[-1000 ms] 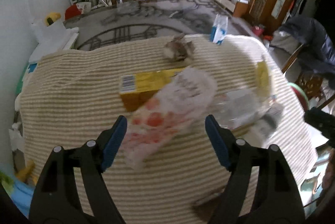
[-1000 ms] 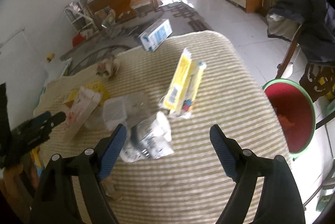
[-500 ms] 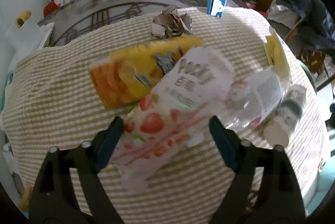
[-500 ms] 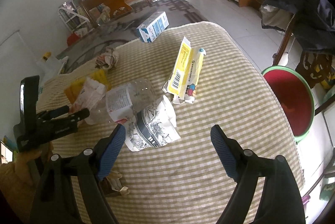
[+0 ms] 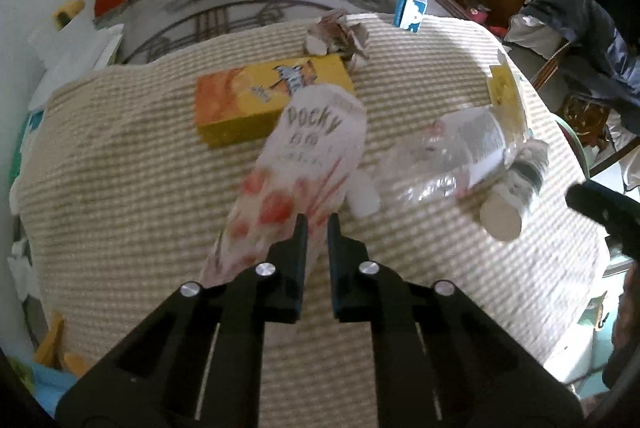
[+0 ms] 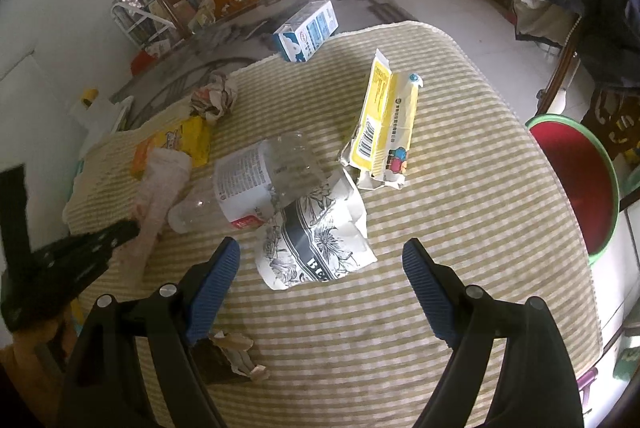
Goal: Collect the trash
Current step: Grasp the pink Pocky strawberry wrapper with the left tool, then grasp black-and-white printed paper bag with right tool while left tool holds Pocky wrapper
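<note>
Near the table's [image 6: 480,188] left edge, left gripper [image 5: 318,224] pinches the Pocky wrapper [image 5: 304,148] end, right gripper [image 6: 320,260] spread; lift straight, clear the yellow box [image 5: 260,100].

Left tool [image 5: 317,224] angled down, jaws pinched together; right tool [image 6: 320,260] spread wide.

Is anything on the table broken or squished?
Yes. The clear plastic bottle lies on its side, crumpled. The yellow carton is torn open and flattened, and a crumpled paper ball sits near the table's far edge.
</note>
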{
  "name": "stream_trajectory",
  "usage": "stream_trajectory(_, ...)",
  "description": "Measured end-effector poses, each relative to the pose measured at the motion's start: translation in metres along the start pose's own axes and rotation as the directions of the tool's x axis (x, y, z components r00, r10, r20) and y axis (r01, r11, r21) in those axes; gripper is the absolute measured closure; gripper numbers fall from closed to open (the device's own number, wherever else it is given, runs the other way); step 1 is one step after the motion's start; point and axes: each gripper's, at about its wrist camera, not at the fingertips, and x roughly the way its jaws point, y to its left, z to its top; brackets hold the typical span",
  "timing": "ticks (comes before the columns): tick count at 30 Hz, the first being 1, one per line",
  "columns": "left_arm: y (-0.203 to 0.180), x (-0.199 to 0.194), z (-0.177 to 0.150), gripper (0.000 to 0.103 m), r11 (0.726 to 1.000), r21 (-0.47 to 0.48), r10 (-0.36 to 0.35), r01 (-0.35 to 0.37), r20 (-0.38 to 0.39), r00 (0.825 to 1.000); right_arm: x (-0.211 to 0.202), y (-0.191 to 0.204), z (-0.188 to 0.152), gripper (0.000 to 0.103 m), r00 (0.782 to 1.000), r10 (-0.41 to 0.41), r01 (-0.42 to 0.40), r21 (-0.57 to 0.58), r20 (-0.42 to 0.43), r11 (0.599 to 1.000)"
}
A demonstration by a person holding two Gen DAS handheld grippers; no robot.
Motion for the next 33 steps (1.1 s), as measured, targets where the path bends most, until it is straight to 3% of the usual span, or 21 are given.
stream_trajectory(2,0.003,-0.001,-0.003,0.091,1.0,-0.006,0.006,-0.006,0.0,1.0,0.003,-0.001,0.001,0.022,1.0,0.001,-0.001,0.018,-0.007,1.0)
stream_trajectory(4,0.005,0.0,-0.002,0.073,1.0,-0.005,0.007,-0.007,0.007,1.0,0.007,-0.002,0.001,0.022,1.0,0.004,-0.004,0.038,-0.02,0.999)
stream_trajectory(5,0.005,0.001,-0.001,0.052,1.0,-0.008,0.006,-0.006,0.012,1.0,0.008,-0.003,0.002,0.022,1.0,0.006,-0.005,0.043,-0.024,0.999)
stream_trajectory(6,0.006,0.002,0.002,0.043,1.0,-0.011,0.003,-0.002,0.024,1.0,0.009,-0.003,0.002,0.022,1.0,0.007,-0.006,0.047,-0.027,0.999)
stream_trajectory(8,0.005,0.006,0.009,0.038,1.0,-0.007,-0.003,0.003,0.036,0.999,0.009,-0.002,0.002,0.022,1.0,0.003,-0.002,0.045,-0.026,0.999)
stream_trajectory(9,0.004,0.011,0.012,0.029,1.0,0.001,0.003,-0.003,0.034,0.999,0.009,-0.003,0.001,0.022,1.0,0.001,0.0,0.044,-0.026,0.999)
stream_trajectory(13,0.004,0.039,0.021,0.026,0.999,0.022,0.035,-0.035,-0.018,0.999,0.011,-0.004,0.001,0.022,0.999,-0.005,0.006,0.045,-0.035,0.999)
stream_trajectory(15,0.006,0.047,0.022,0.019,0.998,0.022,0.055,-0.054,-0.01,0.998,0.012,-0.004,0.002,0.022,0.999,-0.012,0.013,0.028,-0.037,1.0)
stream_trajectory(21,0.028,0.053,0.026,0.018,0.996,-0.086,-0.026,0.023,-0.035,0.999,0.03,0.007,0.0,0.015,0.998,-0.026,0.019,-0.114,-0.064,0.993)
stream_trajectory(29,0.035,0.042,0.019,0.018,0.993,-0.097,-0.07,0.069,-0.01,0.997,0.054,0.011,0.007,0.007,0.999,-0.001,-0.008,-0.182,-0.047,0.983)
stream_trajectory(33,0.037,0.04,0.018,0.018,0.992,-0.096,-0.086,0.084,-0.009,0.996,0.063,0.026,0.01,0.007,0.994,0.034,-0.057,-0.237,-0.102,0.97)
